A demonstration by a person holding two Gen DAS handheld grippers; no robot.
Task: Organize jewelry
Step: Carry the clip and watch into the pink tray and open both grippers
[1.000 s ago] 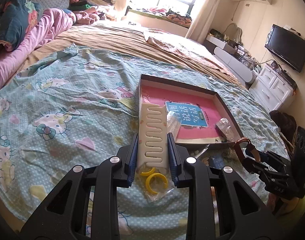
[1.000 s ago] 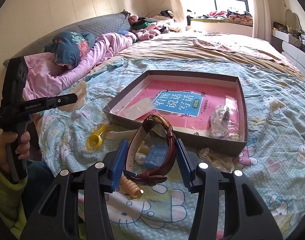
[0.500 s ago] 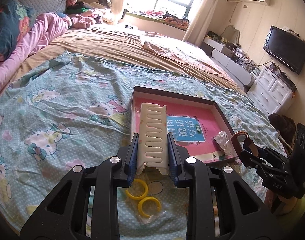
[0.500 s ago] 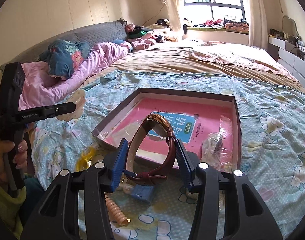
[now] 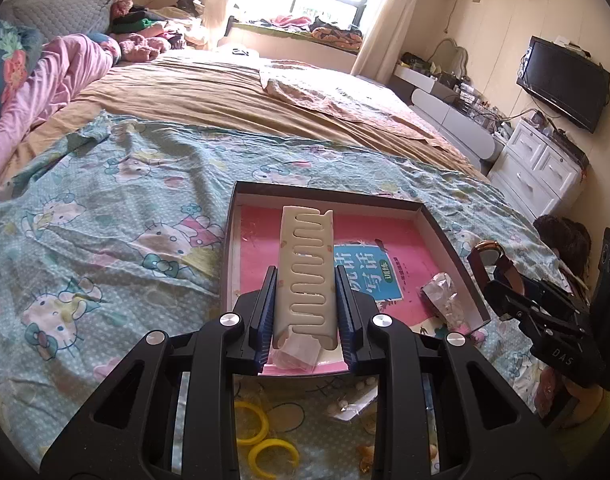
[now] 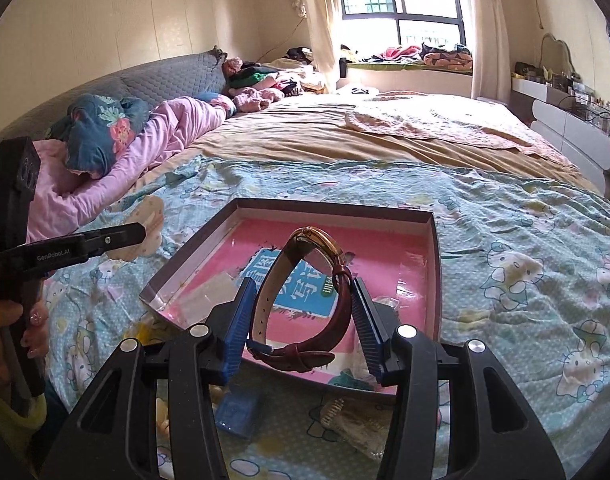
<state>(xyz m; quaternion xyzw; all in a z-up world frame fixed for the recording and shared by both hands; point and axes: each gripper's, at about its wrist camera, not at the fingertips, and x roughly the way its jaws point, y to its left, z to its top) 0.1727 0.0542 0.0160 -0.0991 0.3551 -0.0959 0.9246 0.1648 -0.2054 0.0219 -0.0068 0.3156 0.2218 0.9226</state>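
I'm clamping the left gripper [image 5: 305,300] on a cream slotted plastic hair clip [image 5: 307,276] and the right gripper [image 6: 301,320] on a brown leather-strap wristwatch [image 6: 305,300], hovering both over the shallow pink-lined cardboard box [image 6: 433,280] for dropping in.

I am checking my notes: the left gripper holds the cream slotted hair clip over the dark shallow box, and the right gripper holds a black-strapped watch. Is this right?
Not quite: the strap of the watch in the right gripper is dark reddish-brown leather, not black, as the right wrist view shows. The left gripper does hold the cream slotted hair clip over the dark shallow box.
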